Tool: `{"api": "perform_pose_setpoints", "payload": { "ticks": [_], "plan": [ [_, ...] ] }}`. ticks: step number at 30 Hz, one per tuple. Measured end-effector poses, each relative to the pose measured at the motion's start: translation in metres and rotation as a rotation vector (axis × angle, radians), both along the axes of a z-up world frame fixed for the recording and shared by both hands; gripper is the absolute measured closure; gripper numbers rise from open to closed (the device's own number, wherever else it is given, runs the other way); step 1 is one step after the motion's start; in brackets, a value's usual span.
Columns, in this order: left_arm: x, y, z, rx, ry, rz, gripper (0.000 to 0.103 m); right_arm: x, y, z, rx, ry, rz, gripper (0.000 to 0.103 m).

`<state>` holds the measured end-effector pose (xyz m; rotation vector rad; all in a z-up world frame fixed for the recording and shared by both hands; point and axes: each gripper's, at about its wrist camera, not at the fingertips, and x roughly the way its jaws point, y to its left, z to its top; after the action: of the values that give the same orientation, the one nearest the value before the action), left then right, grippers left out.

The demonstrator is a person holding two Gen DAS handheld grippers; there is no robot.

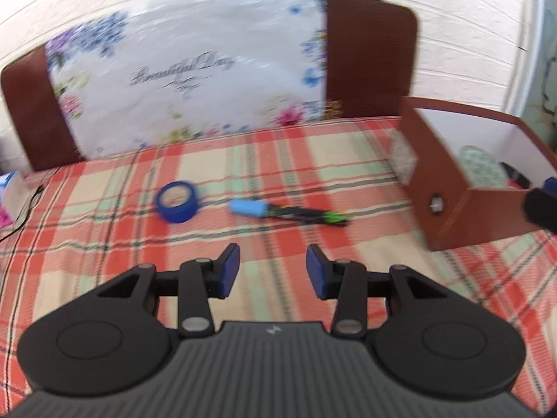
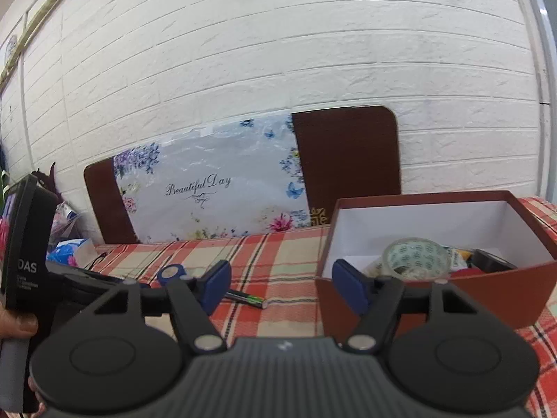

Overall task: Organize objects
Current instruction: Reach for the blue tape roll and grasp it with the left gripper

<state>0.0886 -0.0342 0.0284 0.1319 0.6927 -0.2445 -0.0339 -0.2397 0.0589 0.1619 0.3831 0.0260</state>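
A blue tape roll (image 1: 177, 201) lies on the plaid cloth, ahead and left of my left gripper (image 1: 273, 269), which is open and empty above the cloth. A tool with a light blue handle and green-black shaft (image 1: 275, 211) lies just beyond the fingertips. A brown box with white inside (image 1: 449, 188) stands to the right. In the right wrist view, my right gripper (image 2: 280, 285) is open and empty before the box (image 2: 431, 296), which holds a clear tape roll (image 2: 414, 256) and other items. The tool's tip (image 2: 249, 300) and the blue roll (image 2: 171, 273) show partly.
The box lid with a floral "Beautiful Day" print (image 2: 222, 188) leans against the white brick wall. The left gripper's body and a hand (image 2: 21, 261) are at the left of the right wrist view. Packets (image 2: 68, 249) lie at the cloth's far left.
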Motion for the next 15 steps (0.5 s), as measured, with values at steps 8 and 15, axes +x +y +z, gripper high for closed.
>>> {"api": "perform_pose_setpoints", "payload": {
  "ticks": [8,15],
  "plan": [
    [0.031,0.126,-0.059,0.041,-0.021,0.266,0.057,0.050,0.058,-0.023,-0.069,0.087,0.168,0.060],
    [0.018,0.148,-0.088,-0.025,-0.137,0.269,0.050,0.133,0.116,-0.060,-0.085,0.168,0.282,0.063]
  ]
}}
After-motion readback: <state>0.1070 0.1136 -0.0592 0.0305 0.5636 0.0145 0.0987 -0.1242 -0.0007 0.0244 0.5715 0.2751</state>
